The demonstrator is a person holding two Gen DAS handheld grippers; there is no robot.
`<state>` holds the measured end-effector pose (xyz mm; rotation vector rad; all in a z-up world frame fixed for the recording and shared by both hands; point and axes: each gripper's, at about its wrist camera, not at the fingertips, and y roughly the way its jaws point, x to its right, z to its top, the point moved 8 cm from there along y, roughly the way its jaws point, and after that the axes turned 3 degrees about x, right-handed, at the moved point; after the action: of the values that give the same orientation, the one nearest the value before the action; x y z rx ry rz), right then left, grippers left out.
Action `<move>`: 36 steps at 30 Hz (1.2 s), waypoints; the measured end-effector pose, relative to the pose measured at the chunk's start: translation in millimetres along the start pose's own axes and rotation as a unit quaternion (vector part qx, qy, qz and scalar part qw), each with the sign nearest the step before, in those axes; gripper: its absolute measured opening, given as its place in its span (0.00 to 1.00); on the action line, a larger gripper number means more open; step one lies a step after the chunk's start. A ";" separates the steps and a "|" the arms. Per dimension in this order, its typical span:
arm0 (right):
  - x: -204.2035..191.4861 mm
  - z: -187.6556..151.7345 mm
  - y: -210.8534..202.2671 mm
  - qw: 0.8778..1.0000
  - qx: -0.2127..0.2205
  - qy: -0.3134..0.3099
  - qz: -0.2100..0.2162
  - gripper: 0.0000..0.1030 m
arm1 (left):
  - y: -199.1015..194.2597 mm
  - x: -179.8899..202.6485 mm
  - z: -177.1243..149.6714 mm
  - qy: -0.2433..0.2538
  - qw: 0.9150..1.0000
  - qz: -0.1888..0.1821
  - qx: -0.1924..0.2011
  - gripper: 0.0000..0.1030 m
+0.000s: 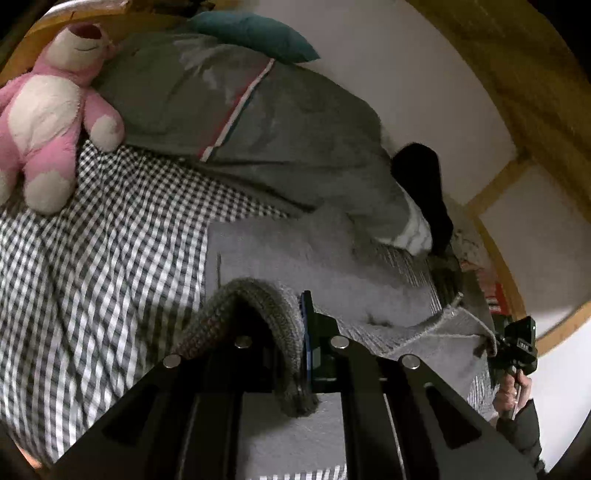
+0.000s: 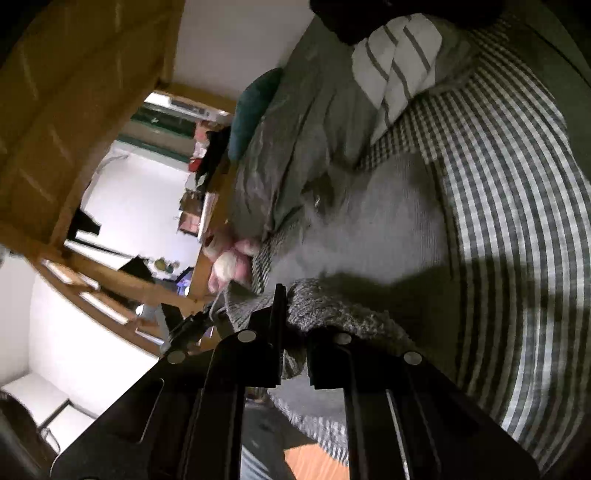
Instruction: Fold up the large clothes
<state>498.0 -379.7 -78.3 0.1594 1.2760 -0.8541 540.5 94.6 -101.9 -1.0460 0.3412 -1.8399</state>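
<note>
A large grey knit sweater (image 1: 295, 254) lies spread on the checked bedsheet (image 1: 92, 258). My left gripper (image 1: 291, 354) is shut on a thick ribbed edge of the sweater (image 1: 280, 325), lifted off the bed. My right gripper (image 2: 295, 332) is shut on another ribbed edge of the same sweater (image 2: 332, 310), and the sweater body (image 2: 388, 221) stretches away from it. The right gripper also shows in the left wrist view (image 1: 517, 343), holding the far corner of the sweater.
A pink plush bear (image 1: 55, 110) sits on the sheet at the left. A grey-green duvet (image 1: 258, 122) and a teal pillow (image 1: 255, 33) lie behind the sweater. A black garment (image 1: 424, 184) lies by the white wall. A wooden bed frame (image 1: 517, 74) curves around.
</note>
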 end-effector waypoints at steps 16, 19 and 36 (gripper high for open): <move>76.9 153.8 125.4 0.995 -0.011 0.035 -0.093 0.10 | 153.0 -27.1 100.9 0.017 0.997 0.073 -0.025 0.12; 97.5 160.7 145.6 0.988 -0.047 0.025 -0.144 0.11 | 180.7 -33.7 94.5 0.035 0.995 0.086 -0.046 0.13; 22.1 219.3 33.9 0.989 0.043 -0.074 -0.117 0.97 | 219.4 -65.0 64.9 -0.024 0.997 0.006 -0.073 0.22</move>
<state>689.5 -486.8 -38.1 0.0129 1.1326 -1.1029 734.4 51.8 -232.8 -1.1844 0.4581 -1.7961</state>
